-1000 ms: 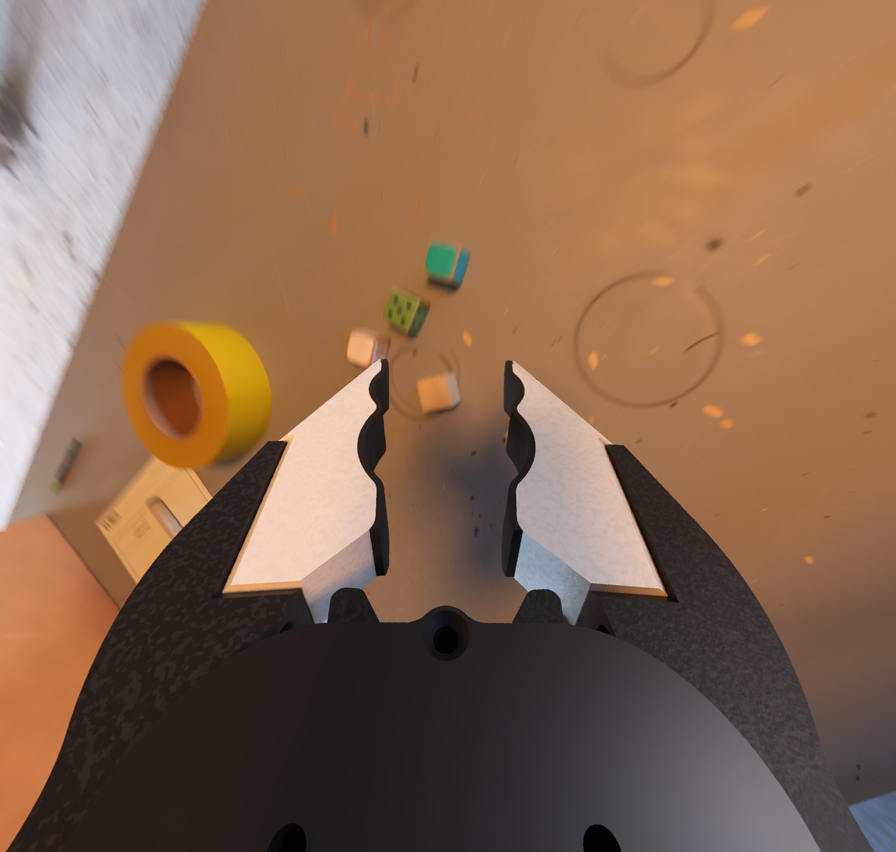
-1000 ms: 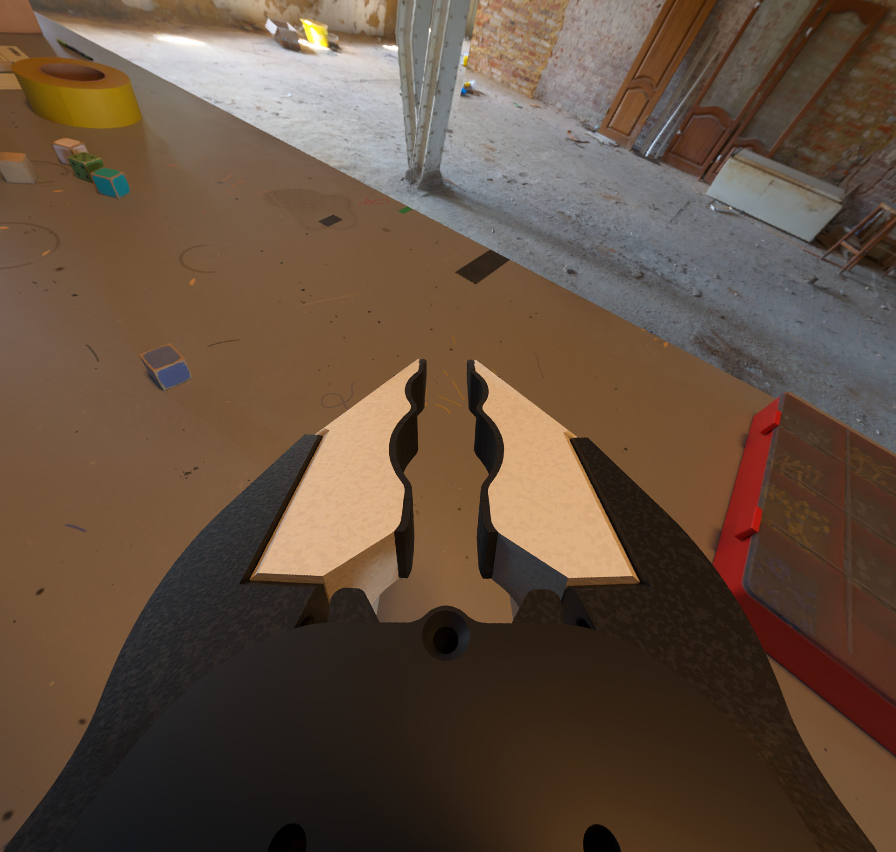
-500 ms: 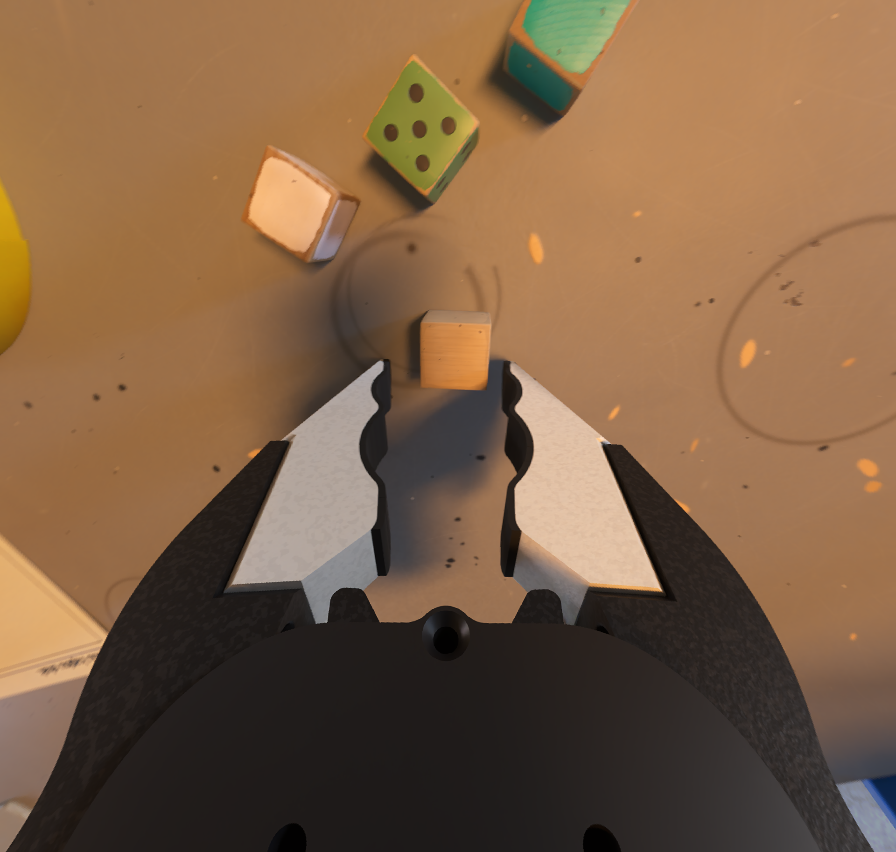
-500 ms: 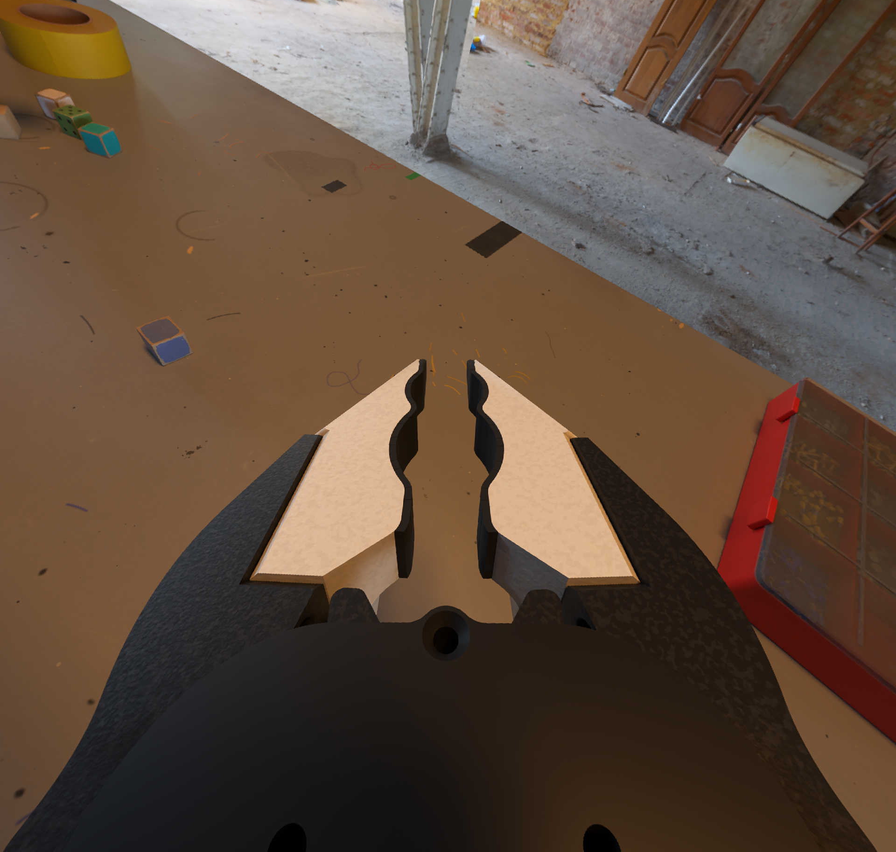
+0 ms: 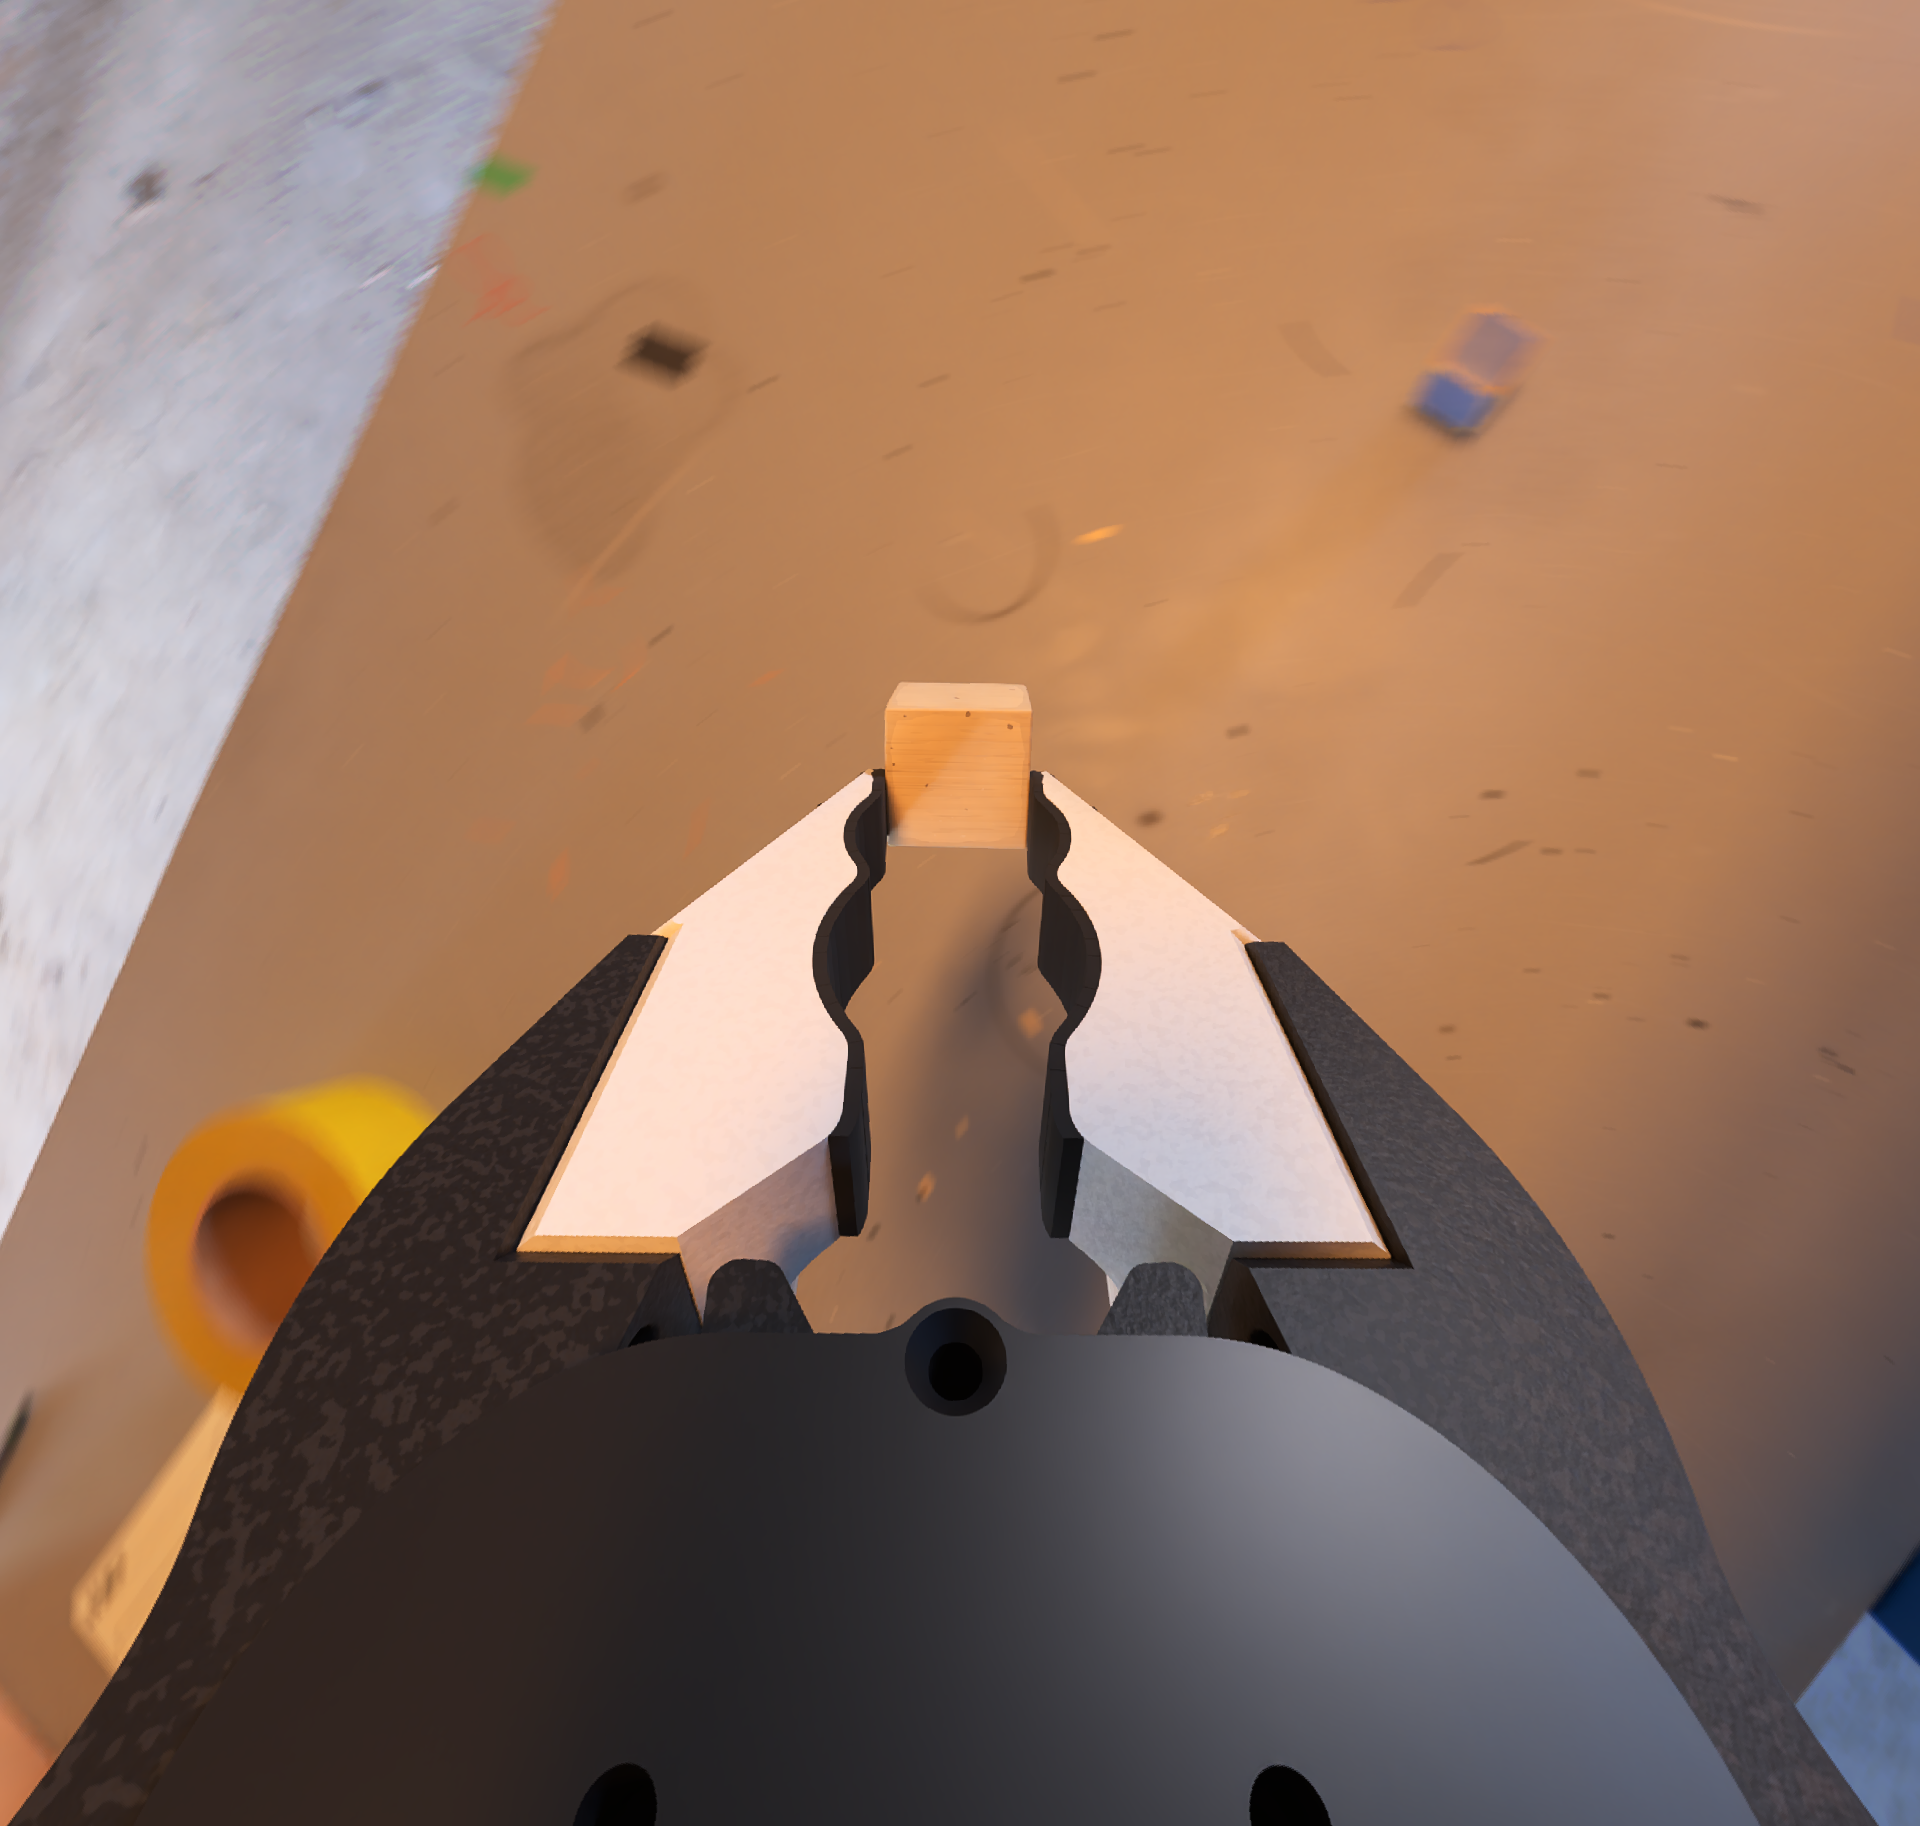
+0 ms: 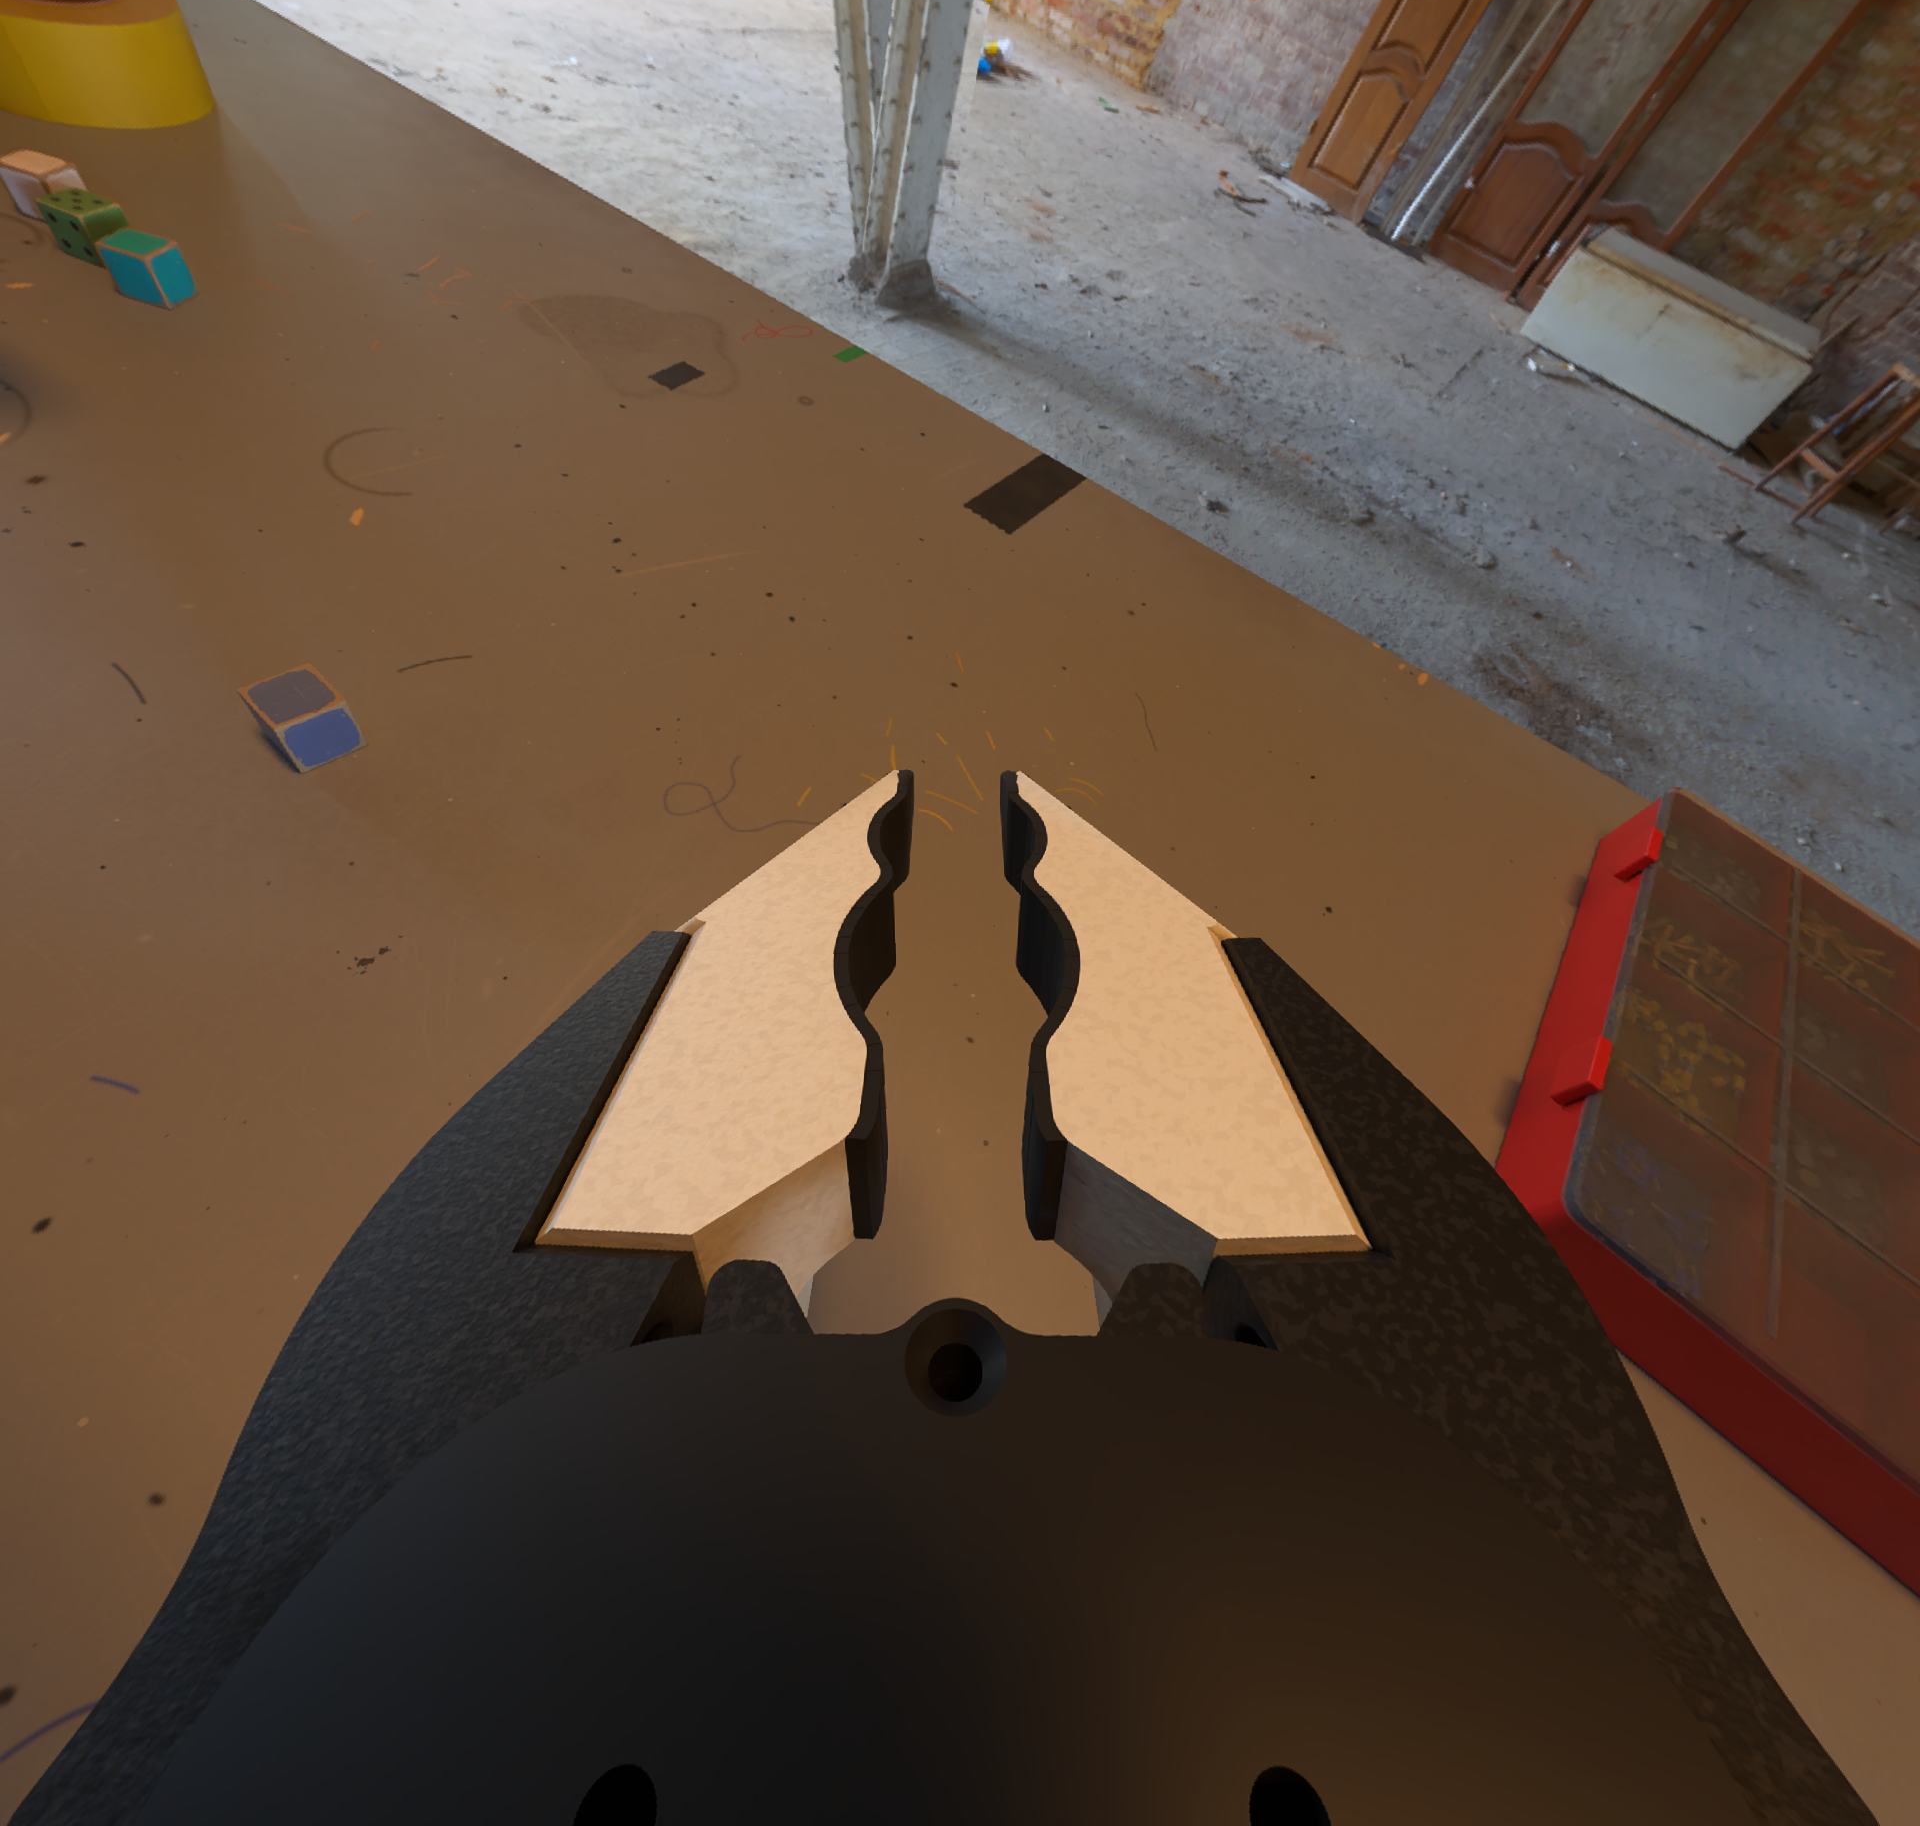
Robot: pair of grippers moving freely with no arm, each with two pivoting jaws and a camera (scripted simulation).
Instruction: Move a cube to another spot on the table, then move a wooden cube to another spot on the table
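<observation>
My left gripper (image 5: 956, 808) is shut on a plain wooden cube (image 5: 956, 737), pinched between the fingertips and held above the brown table (image 5: 1351, 841). A blue cube (image 5: 1470, 379) lies on the table ahead to the right; it also shows in the right wrist view (image 6: 301, 718). My right gripper (image 6: 956, 789) hovers low over the table with its jaws a little apart and nothing between them. A teal cube (image 6: 151, 264), a green die (image 6: 83, 218) and a pale cube (image 6: 36, 178) sit in a row at the far left.
A yellow tape roll (image 5: 260, 1215) lies at the lower left, with a white box (image 5: 135, 1568) below it; the roll also shows in the right wrist view (image 6: 94, 41). A red compartment case (image 6: 1745, 1153) lies right of my right gripper. The table edge (image 6: 1143, 498) runs diagonally, with floor beyond.
My left gripper came down onto the wooden cube, shut on it and lifted it away from the other cubes. My right gripper moved slightly forward with its jaws unchanged.
</observation>
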